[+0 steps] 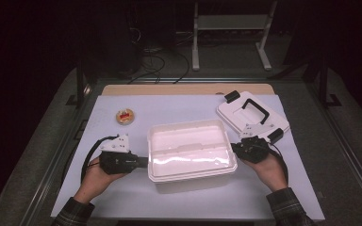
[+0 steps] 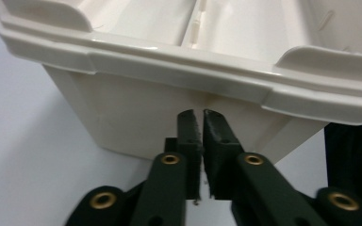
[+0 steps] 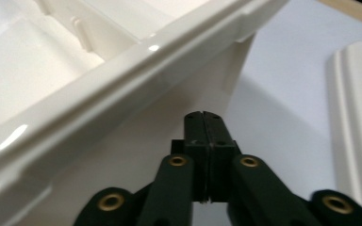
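the left gripper, jaws nearly closed and holding nothing, points at the left wall of the white bin, mid-worktop. the right gripper, likewise closed and holding nothing, points at its right wall. the lid lies far right, already off; refitting it looks still to come.

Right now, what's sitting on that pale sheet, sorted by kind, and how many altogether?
Open white plastic storage bin: 1
Flat white plastic lid with black handle and clips: 1
Small round yellowish dish with something red in it: 1
Total: 3
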The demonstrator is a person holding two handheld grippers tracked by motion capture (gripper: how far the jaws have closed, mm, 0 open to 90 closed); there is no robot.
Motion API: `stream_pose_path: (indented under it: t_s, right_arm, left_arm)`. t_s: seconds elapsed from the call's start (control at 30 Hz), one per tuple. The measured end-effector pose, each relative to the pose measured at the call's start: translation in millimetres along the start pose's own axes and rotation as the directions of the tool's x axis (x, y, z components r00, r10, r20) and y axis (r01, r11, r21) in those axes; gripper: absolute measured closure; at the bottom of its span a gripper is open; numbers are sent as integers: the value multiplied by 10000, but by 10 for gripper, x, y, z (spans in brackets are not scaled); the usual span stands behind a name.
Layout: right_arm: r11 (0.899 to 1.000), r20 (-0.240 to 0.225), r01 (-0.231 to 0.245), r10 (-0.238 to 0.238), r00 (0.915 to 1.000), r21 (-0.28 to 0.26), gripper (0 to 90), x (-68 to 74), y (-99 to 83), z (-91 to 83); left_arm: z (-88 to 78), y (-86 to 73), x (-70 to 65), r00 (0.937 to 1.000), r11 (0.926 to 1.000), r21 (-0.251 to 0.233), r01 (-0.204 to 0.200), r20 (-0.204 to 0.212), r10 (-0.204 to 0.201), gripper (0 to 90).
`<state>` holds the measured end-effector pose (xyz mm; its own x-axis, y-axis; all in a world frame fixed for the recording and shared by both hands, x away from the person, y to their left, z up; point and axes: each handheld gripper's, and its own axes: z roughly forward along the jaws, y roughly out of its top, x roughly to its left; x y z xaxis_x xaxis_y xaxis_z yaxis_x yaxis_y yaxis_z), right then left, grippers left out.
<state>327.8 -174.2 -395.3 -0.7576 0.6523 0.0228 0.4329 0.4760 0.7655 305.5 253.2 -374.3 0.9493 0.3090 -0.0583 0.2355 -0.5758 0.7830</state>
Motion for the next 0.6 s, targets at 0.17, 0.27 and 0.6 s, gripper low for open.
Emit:
stream_pose_path:
  t_s: [0.17, 0.27, 0.6]
  right_arm:
    - [9988, 486, -476, 479, 9977, -84, 655, -48, -122, -108]
    - [9975, 959, -703, 704, 9929, -51, 517, -61, -249, -169]
    - [9856, 1930, -1416, 1218, 9736, 921, 219, -6, -780, -211]
  left_arm:
    - [-51, -32, 50, 9994, 9997, 196, 159, -318, -153, 668]
    - [-83, -45, 76, 9977, 9991, 267, 319, -614, -302, 554]
    - [-173, -38, 121, 9883, 9979, 423, 498, -1462, -432, 277]
